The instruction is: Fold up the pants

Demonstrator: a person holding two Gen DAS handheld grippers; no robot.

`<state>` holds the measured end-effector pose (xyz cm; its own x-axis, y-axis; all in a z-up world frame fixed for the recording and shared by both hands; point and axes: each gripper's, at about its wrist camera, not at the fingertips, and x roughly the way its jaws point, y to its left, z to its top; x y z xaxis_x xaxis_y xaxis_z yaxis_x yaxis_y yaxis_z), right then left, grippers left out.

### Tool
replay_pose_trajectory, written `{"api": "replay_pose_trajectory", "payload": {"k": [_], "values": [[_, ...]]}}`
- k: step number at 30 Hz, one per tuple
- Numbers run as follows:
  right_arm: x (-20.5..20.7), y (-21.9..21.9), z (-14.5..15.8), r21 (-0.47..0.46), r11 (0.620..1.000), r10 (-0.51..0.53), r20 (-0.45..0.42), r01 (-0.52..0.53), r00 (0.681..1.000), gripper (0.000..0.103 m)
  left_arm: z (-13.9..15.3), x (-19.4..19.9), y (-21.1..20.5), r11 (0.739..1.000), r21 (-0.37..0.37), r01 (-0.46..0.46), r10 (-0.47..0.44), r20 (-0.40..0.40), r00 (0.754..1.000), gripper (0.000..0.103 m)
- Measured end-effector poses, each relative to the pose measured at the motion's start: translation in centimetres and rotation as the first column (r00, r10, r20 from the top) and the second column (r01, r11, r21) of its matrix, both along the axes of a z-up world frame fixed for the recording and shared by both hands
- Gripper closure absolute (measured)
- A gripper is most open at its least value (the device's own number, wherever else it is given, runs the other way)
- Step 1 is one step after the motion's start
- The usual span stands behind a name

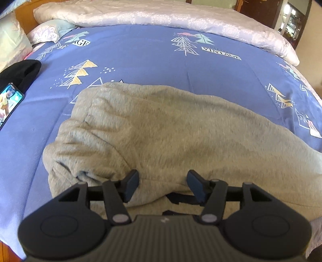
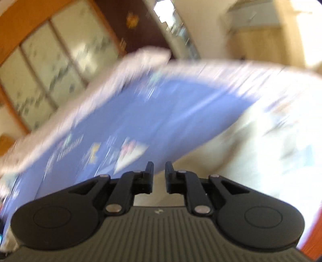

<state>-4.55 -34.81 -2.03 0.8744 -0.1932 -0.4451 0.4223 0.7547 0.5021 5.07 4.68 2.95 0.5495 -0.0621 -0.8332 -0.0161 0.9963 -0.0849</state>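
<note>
Blue patterned bedsheet (image 1: 153, 66) under everything, pale quilt (image 1: 161, 16) bunched at the far edge. Grey pants (image 1: 161, 129) lie folded on the sheet, right ahead of my left gripper (image 1: 163, 186): jaws wide apart, pads just over the near fold, clamping nothing. Right gripper (image 2: 159, 175): jaws a narrow gap apart, nothing between them; view heavily blurred, tilted across the bed. Phone (image 1: 8, 104) at left edge.
</note>
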Motion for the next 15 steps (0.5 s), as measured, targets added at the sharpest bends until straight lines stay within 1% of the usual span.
{"api": "replay_pose_trajectory", "payload": {"k": [2, 3, 4, 5, 6, 7, 8, 9, 10, 11, 12, 13, 14, 15], "values": [[-2.7, -1.9, 0.5, -0.007, 0.997, -0.078, 0.039, 0.078, 0.996, 0.087, 0.3, 0.0, -0.1, 1.000, -0.011, -0.013, 0.013, -0.003, 1.000, 0.044], [-3.5, -2.9, 0.6, -0.008, 0.995, -0.102, 0.036, 0.102, 0.994, 0.087, 0.4, 0.0, -0.3, 1.000, -0.012, -0.018, 0.018, -0.002, 1.000, 0.044], [-3.5, -3.7, 0.0, -0.008, 0.994, -0.107, 0.021, 0.108, 0.994, 0.087, 0.5, 0.0, -0.4, 1.000, -0.008, -0.021, 0.021, 0.000, 1.000, 0.044], [-3.2, -4.5, -0.5, -0.003, 0.995, -0.099, -0.009, 0.099, 0.995, 0.087, 0.6, 0.0, -0.6, 1.000, -0.003, -0.026, 0.026, 0.002, 1.000, 0.044], [-2.6, -5.0, -1.2, -0.004, 0.996, -0.085, -0.059, 0.085, 0.995, 0.088, 0.8, -0.1, -0.7, 0.999, -0.002, -0.033, 0.033, 0.005, 0.999, 0.044], [-1.6, -5.6, -2.3, -0.021, 0.997, -0.082, -0.136, 0.080, 0.987, 0.089, 1.1, -0.3, -0.9, 0.999, -0.006, -0.042, 0.043, 0.009, 0.999, 0.044], [-1.0, -6.2, -3.4, -0.043, 0.994, -0.107, -0.213, 0.100, 0.971, 0.096, 1.5, -0.4, -0.9, 0.999, -0.011, -0.048, 0.048, 0.017, 0.999, 0.044], [-0.9, -6.9, -4.5, -0.029, 0.993, -0.120, -0.232, 0.116, 0.965, 0.103, 2.0, -0.7, -1.1, 0.999, -0.014, -0.049, 0.050, 0.030, 0.998, 0.044], [-1.5, -7.7, -5.0, 0.020, 0.990, -0.133, -0.190, 0.139, 0.973, 0.103, 2.4, -0.8, -1.2, 0.999, -0.016, -0.045, 0.046, 0.041, 0.998, 0.044], [-2.0, -8.4, -5.2, 0.089, 0.981, -0.154, -0.161, 0.170, 0.975, 0.103, 2.8, -1.0, -1.5, 0.999, -0.018, -0.040, 0.041, 0.054, 0.998, 0.044], [-2.5, -8.6, -5.1, 0.127, 0.971, -0.183, -0.138, 0.201, 0.973, 0.103, 3.2, -1.3, -1.8, 0.999, -0.018, -0.032, 0.034, 0.067, 0.997, 0.044], [-3.2, -8.1, -4.6, 0.115, 0.966, -0.219, -0.112, 0.231, 0.969, 0.103, 3.6, -1.4, -2.1, 1.000, -0.019, -0.020, 0.022, 0.079, 0.997, 0.044], [-3.8, -7.5, -4.0, 0.082, 0.963, -0.250, -0.089, 0.257, 0.964, 0.094, 3.9, -1.5, -2.4, 1.000, -0.020, -0.004, 0.006, 0.089, 0.996, 0.044], [-4.4, -7.1, -3.6, 0.044, 0.958, -0.281, -0.076, 0.285, 0.957, 0.082, 4.1, -1.5, -2.9, 1.000, -0.022, 0.016, -0.014, 0.095, 0.995, 0.044]]}}
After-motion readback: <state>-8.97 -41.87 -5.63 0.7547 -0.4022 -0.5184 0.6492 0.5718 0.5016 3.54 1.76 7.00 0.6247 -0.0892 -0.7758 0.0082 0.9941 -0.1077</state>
